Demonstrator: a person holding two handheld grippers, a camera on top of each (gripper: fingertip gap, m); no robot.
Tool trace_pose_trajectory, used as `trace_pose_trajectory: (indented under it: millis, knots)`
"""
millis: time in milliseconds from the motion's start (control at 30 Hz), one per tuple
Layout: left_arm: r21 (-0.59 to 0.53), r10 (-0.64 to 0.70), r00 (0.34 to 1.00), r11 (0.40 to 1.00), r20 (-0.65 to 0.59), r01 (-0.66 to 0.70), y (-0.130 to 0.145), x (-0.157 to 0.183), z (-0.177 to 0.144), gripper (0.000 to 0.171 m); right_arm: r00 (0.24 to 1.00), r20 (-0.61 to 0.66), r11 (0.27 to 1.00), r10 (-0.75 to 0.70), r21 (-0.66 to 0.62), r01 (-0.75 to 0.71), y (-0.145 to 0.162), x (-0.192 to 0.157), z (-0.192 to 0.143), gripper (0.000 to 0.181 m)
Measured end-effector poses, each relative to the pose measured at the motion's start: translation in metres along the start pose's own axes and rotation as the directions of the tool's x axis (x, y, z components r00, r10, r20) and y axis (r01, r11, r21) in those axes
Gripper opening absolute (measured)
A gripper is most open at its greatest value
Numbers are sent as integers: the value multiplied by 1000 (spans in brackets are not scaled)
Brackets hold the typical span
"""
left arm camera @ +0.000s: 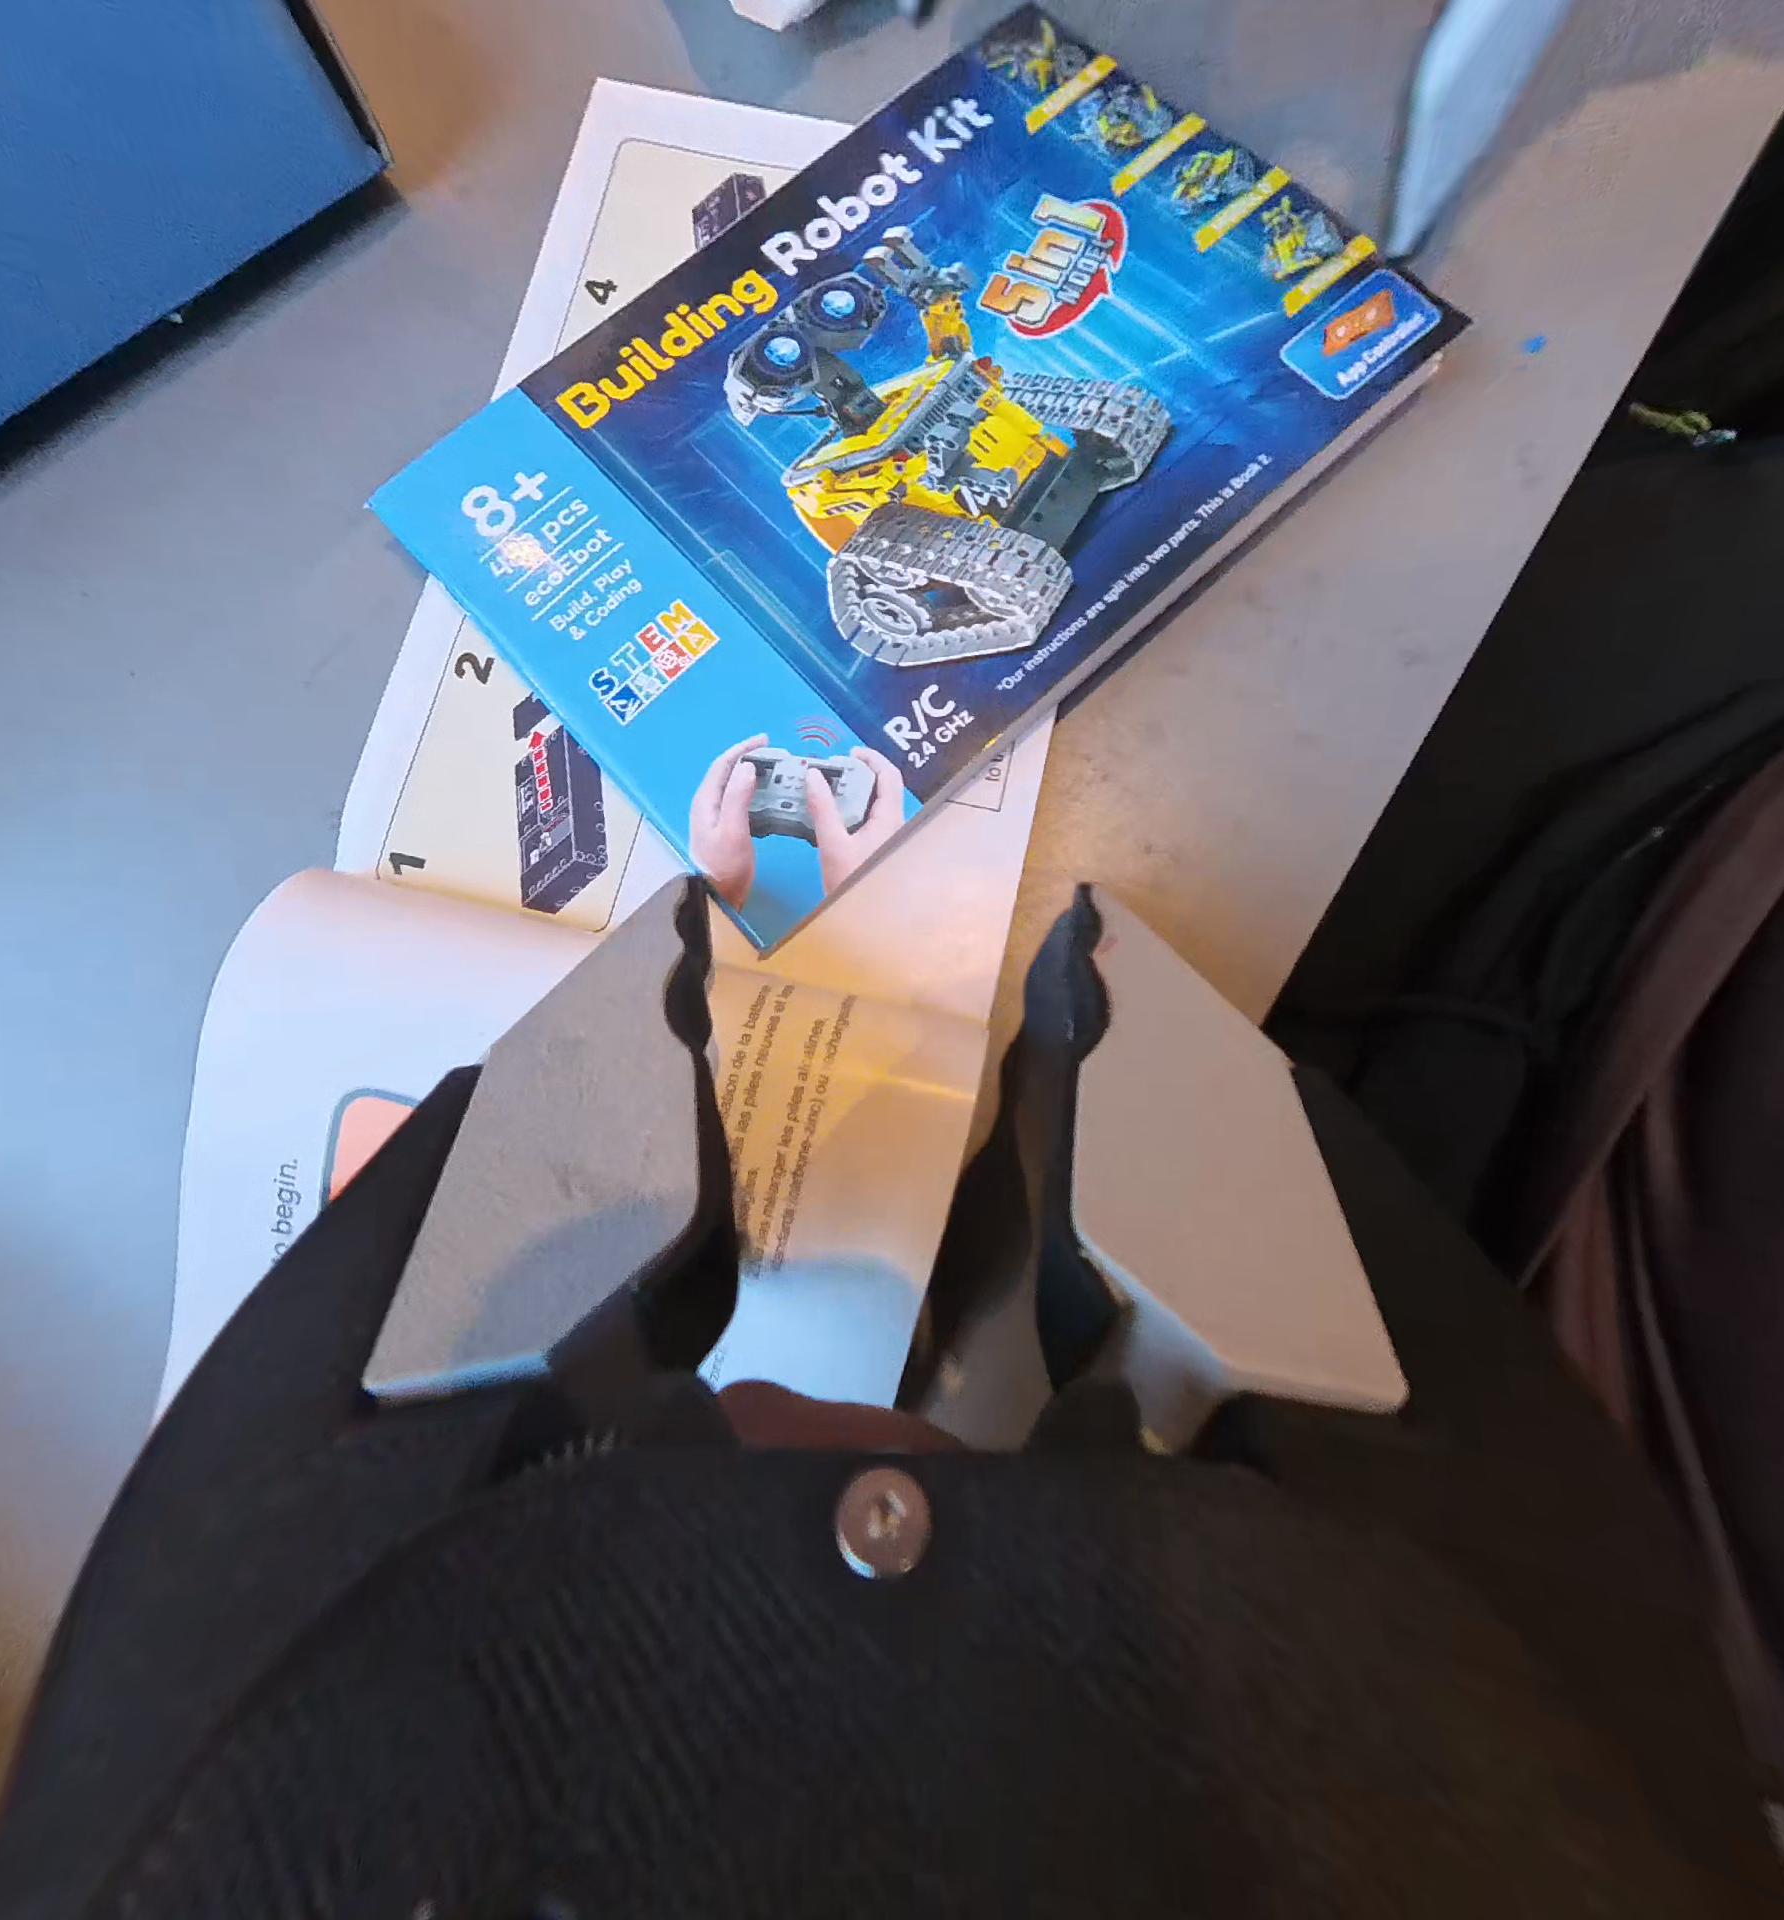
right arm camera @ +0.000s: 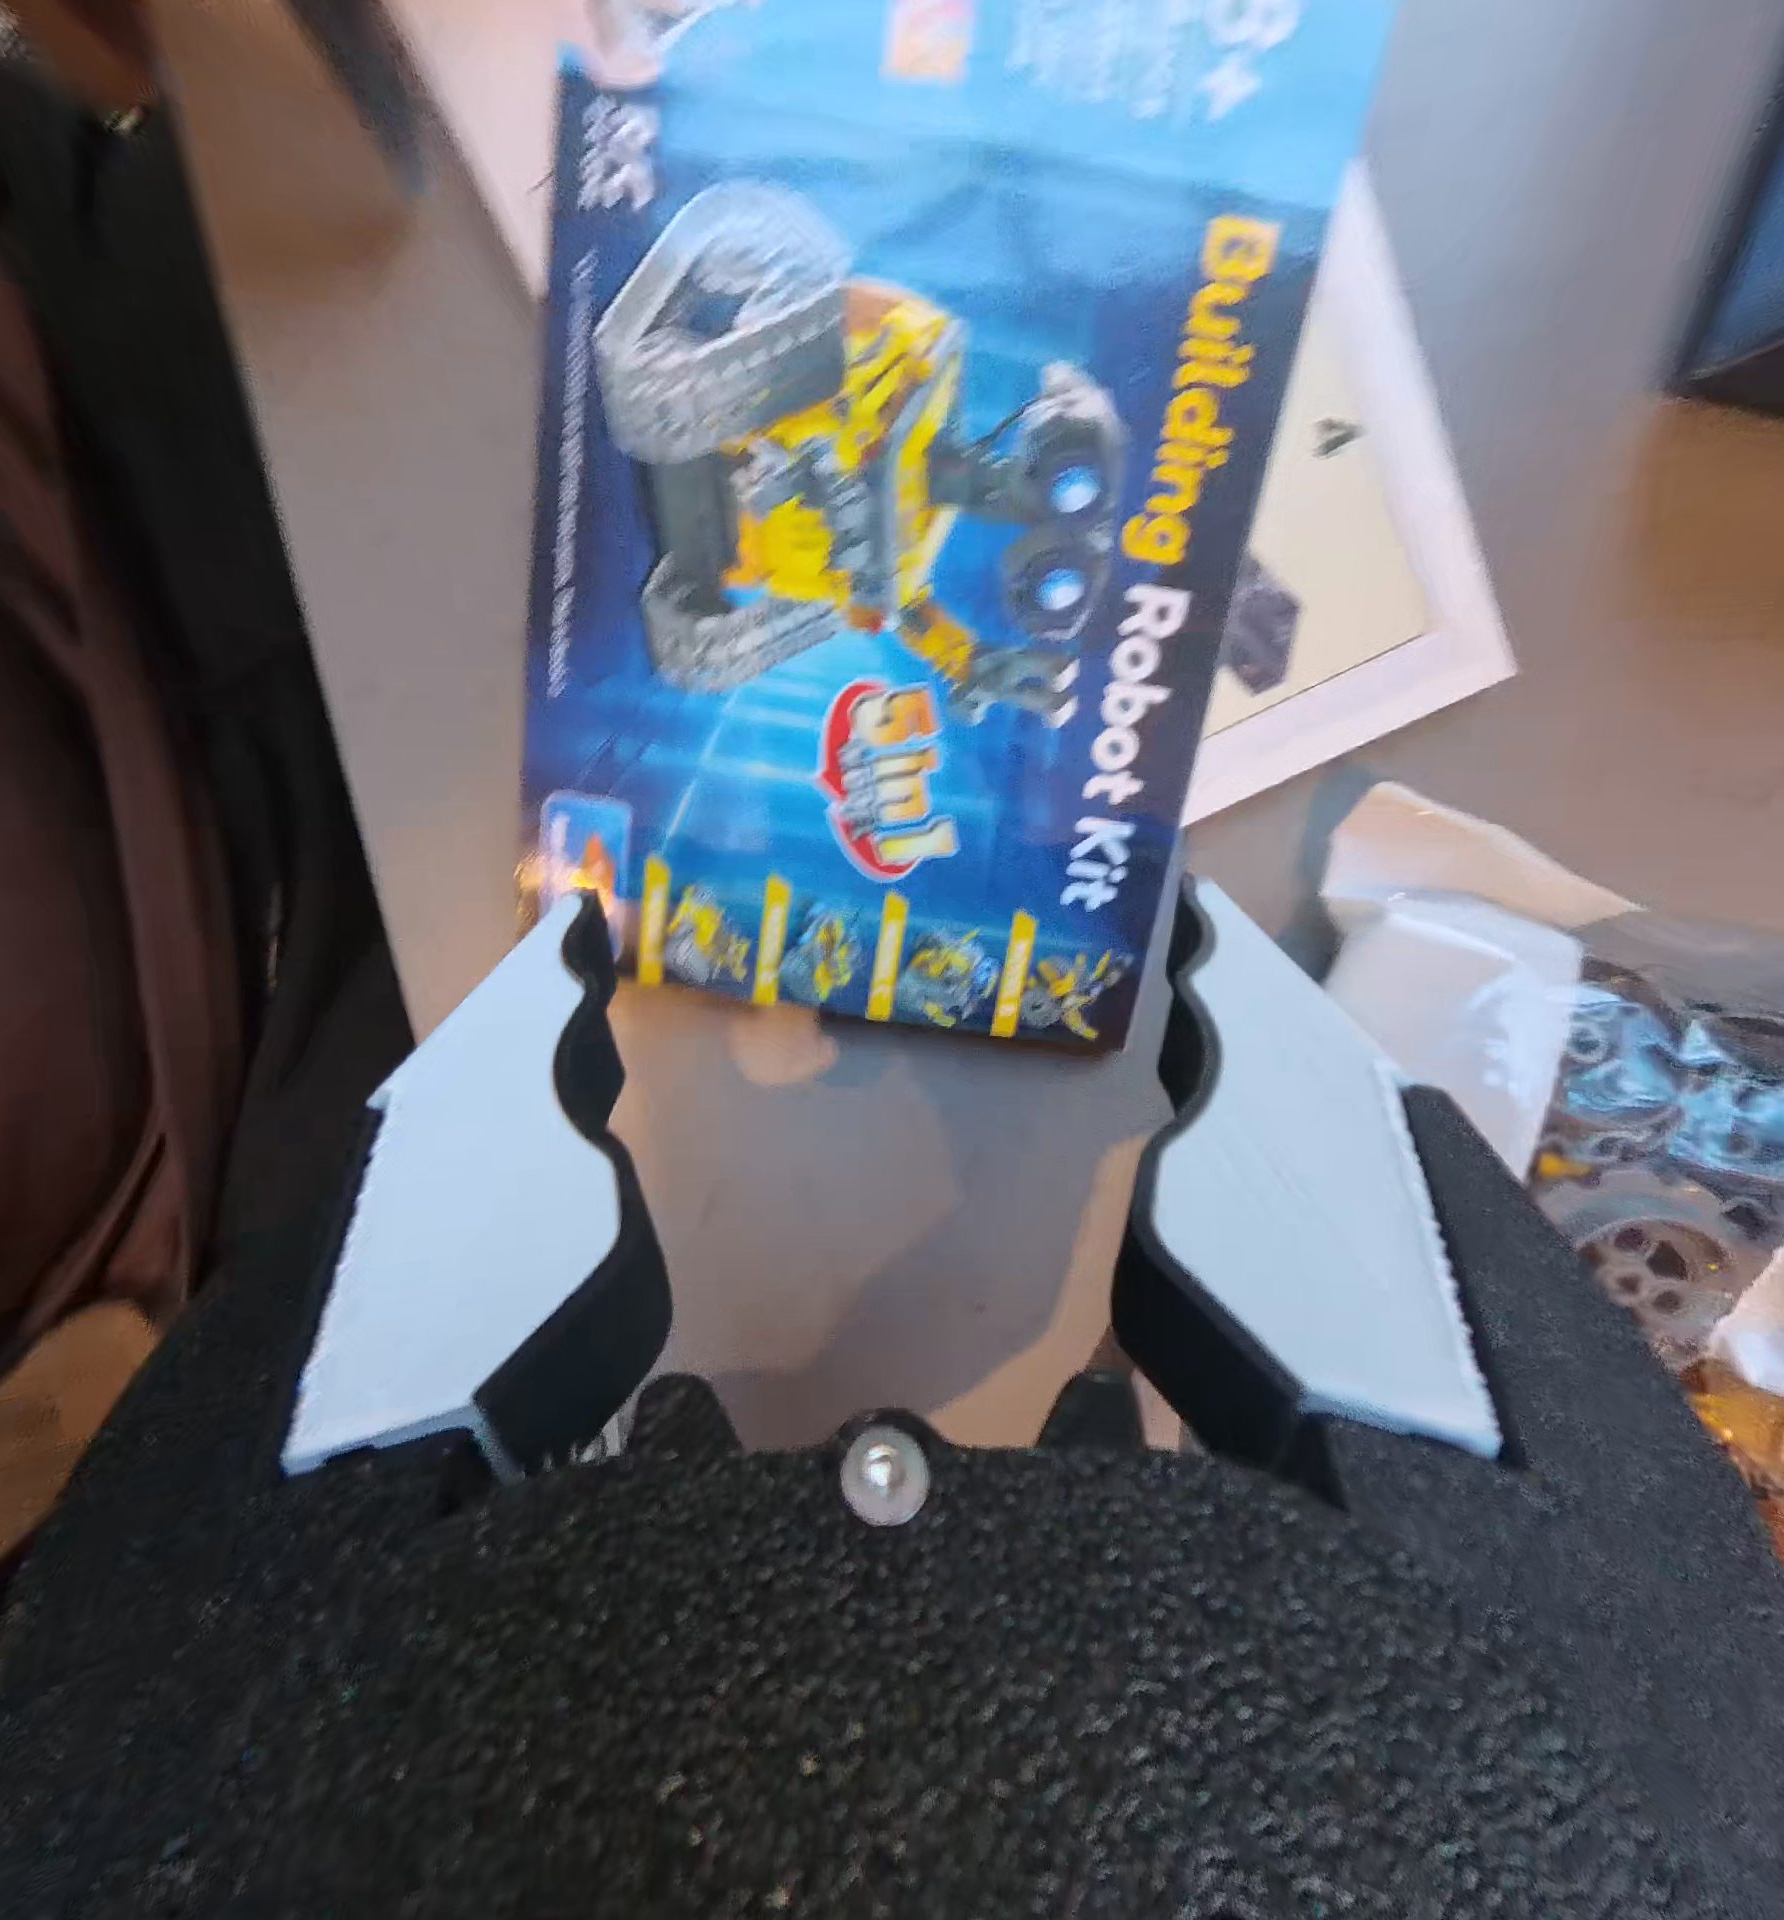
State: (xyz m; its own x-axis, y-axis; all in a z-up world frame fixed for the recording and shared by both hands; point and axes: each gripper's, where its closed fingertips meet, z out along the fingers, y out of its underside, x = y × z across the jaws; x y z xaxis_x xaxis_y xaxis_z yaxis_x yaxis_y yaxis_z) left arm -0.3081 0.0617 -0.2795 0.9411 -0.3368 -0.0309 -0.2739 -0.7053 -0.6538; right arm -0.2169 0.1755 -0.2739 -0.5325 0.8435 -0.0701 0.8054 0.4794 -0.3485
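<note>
blue booklet (left arm camera: 898, 499): printed cover writing | white sheet (left arm camera: 555, 520): step numbers

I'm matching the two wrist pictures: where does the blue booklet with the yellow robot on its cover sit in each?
Left wrist view: blue booklet upper centre, beyond the open left hand-held gripper.
Right wrist view: upper centre, beyond the open right hand-held gripper.
Shared landmark: white instruction sheet beneath it.

Soft daylight, bluish on the worktop (left arm camera: 192, 644); a warm orange glow falls on the open booklet (left arm camera: 846, 1060); the right view is smeared with blur, the bag of parts (right arm camera: 1688, 1122) hazy; edges bow outward.
</note>
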Motion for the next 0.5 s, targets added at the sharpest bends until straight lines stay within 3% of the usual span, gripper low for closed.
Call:
trace_pose_trajectory:
  millis: [100,233,400,500]
  knots:
    - [-14,15,1000,1000,8,-15,1,0,-1,64,999,-15,999,38,-2,-38,-9,3,12,116]
    - [-2,7,1000,1000,-14,-7,3,-1,-5,55,999,22,996,-45,-72,47,-3,-9,25,145]
    - [29,-52,998,998,-35,53,5,-12,-15,50,990,57,988,-133,-68,136,3,-18,21,129]
    - [38,34,999,999,5,-34,3,-15,-23,57,981,107,984,-162,-55,168,5,-29,16,120]
